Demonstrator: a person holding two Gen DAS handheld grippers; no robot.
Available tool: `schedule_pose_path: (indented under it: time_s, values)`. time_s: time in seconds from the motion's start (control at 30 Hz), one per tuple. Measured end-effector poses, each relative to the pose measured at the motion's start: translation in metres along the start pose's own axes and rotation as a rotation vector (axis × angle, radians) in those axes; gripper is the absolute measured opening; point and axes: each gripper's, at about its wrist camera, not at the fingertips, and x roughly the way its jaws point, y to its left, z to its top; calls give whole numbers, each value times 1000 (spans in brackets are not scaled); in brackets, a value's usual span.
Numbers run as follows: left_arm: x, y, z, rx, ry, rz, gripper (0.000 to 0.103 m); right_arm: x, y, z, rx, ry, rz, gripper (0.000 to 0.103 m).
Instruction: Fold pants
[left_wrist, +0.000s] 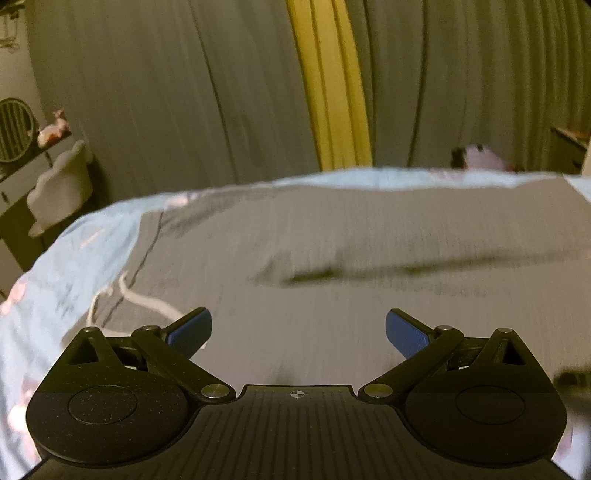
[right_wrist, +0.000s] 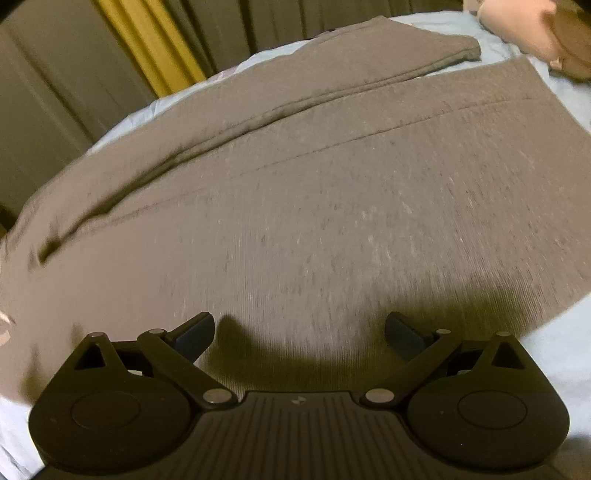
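Note:
Grey ribbed pants (left_wrist: 332, 236) lie spread flat on a light blue bed sheet (left_wrist: 74, 251). Their waist end with a white drawstring (left_wrist: 147, 301) is at the left in the left wrist view. My left gripper (left_wrist: 298, 330) is open and empty, just above the pants near the waist. In the right wrist view the pants (right_wrist: 314, 206) show both legs side by side, the far leg (right_wrist: 351, 59) reaching toward the upper right. My right gripper (right_wrist: 299, 332) is open and empty, low over the near leg, casting a shadow on it.
Grey curtains with a yellow strip (left_wrist: 332, 85) hang behind the bed. A white chair (left_wrist: 59, 192) and a shelf with a fan (left_wrist: 14, 129) stand at the left. A pink pillow or soft toy (right_wrist: 535, 33) lies at the bed's far right. The sheet's near edge (right_wrist: 554, 350) shows at the right.

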Motion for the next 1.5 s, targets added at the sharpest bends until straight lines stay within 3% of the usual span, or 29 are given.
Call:
schedule_pose_path:
  time_s: [0.17,0.33,0.43,0.57,0.63,0.7,0.77,1.0,1.2,1.23,1.3,1.33,1.37,1.5]
  values:
    - [64,3,7,-90,55,58,103,6,-8,7,31,41,36,99]
    - [115,26,-13,-156,179,121,103,18,21,35,-137,198,-48,99]
    - [129,41,-17,-225,189,186,103,14,29,84,-77,105,-7,99]
    - [142,54,-21,-275,148,242,103,35,37,171,26,-35,-40,98]
    - [152,58,-25,-280,137,272,103,57,41,212,65,-69,-75,89]
    - [162,60,-26,-293,128,282,103,83,46,250,84,-88,-106,69]
    - [162,60,-27,-324,108,285,103,105,45,282,108,-112,-147,65]
    - [164,51,-35,-339,25,332,103,164,13,346,314,-169,-213,66]
    - [167,44,-37,-317,5,360,103,212,6,365,351,-155,-329,66]
    - [168,44,-38,-318,3,360,103,215,11,364,323,-167,-360,62]
    - [169,46,-39,-325,2,356,103,217,23,361,237,-175,-442,21]
    - [169,47,-39,-331,3,351,103,216,25,360,211,-179,-430,13]
    - [169,48,-39,-339,4,345,103,210,23,358,211,-177,-401,7]
    - [169,53,-40,-365,7,324,103,165,19,346,187,-256,-337,5]
